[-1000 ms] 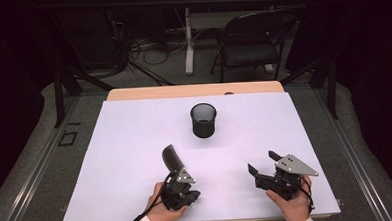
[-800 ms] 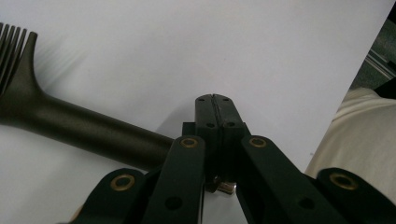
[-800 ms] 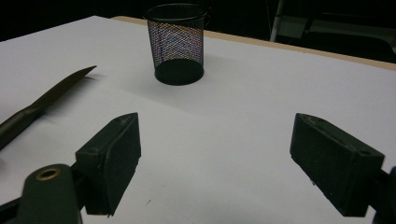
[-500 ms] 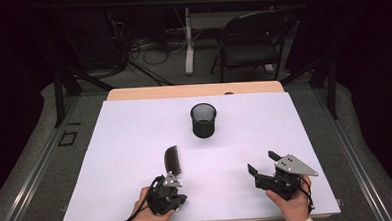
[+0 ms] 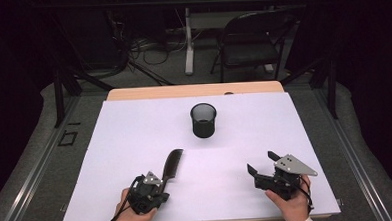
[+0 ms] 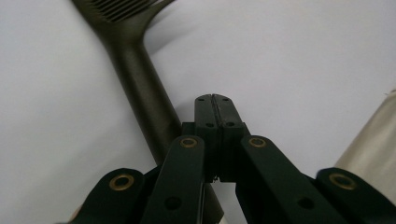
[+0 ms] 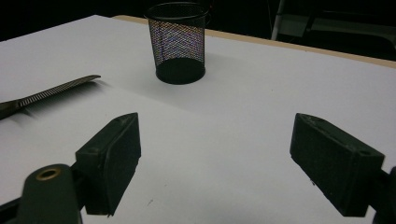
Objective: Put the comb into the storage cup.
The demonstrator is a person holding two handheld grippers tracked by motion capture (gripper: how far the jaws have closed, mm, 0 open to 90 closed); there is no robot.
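The comb (image 5: 172, 164) lies flat on the table (image 5: 110, 144), just beside the left gripper (image 6: 215, 100), whose jaws are clenched on nothing. The right gripper (image 7: 215, 154) rests released, well apart. A cup (image 5: 203, 120) stands beyond.

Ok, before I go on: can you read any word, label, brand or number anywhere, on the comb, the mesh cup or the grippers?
None: no readable text in any view.
Comb: plain dark plastic, no marking.
Mesh cup: bare black mesh, no label.
Left hand-held gripper and right hand-held gripper: black parts, screws and brass rivets, no lettering.
White table cover: blank.
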